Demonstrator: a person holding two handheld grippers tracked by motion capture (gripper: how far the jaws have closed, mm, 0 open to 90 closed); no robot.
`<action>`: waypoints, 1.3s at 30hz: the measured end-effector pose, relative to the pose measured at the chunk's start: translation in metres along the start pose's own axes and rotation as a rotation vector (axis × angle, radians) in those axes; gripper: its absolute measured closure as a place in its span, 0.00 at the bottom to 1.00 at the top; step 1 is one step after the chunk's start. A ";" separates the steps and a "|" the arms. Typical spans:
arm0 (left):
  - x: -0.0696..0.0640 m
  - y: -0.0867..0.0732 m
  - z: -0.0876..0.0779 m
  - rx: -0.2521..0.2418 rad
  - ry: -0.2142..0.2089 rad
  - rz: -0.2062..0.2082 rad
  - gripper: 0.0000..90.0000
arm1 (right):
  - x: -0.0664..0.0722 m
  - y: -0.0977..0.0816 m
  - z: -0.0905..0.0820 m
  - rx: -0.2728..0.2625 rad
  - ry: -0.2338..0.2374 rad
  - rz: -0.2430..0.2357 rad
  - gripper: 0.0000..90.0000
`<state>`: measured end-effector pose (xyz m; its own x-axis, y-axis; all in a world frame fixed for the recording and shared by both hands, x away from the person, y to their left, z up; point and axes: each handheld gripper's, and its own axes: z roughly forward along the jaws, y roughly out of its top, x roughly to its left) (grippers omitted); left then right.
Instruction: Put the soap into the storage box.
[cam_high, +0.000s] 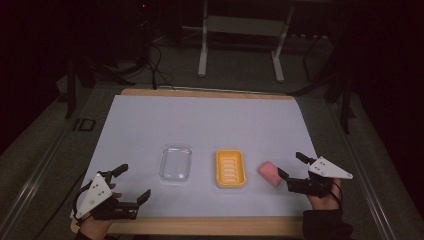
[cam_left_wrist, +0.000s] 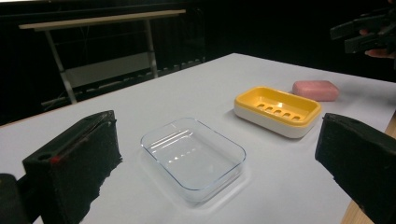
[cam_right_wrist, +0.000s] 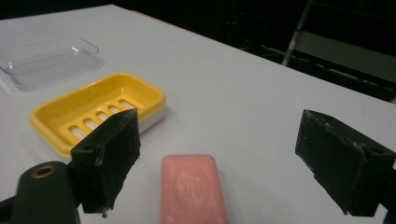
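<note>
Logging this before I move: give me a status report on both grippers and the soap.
Left gripper open, empty, near clear tray. Right gripper open, jaws either side of pink soap bar, not gripping. Yellow soap dish empty. Nothing in the way.

Open sheet all round — soap (cam_high: 268, 173) crowds yellow dish (cam_high: 230, 168).
</note>
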<state>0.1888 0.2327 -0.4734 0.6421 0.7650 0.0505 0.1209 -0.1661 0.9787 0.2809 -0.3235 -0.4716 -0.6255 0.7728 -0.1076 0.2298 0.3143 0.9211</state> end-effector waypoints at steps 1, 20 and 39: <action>0.000 0.000 0.000 0.001 0.000 0.000 0.00 | 0.000 0.000 0.000 0.003 0.002 0.001 0.15; 0.001 0.000 0.000 0.001 0.007 -0.001 0.00 | -0.004 0.000 0.004 0.027 -0.104 -0.021 0.15; 0.000 0.000 0.001 0.005 0.006 0.003 0.00 | -0.014 0.008 0.005 0.109 -0.231 0.050 0.16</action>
<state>0.1895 0.2318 -0.4738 0.6381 0.7681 0.0544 0.1231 -0.1715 0.9775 0.2946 -0.3290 -0.4648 -0.4269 0.8906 -0.1571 0.3430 0.3202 0.8831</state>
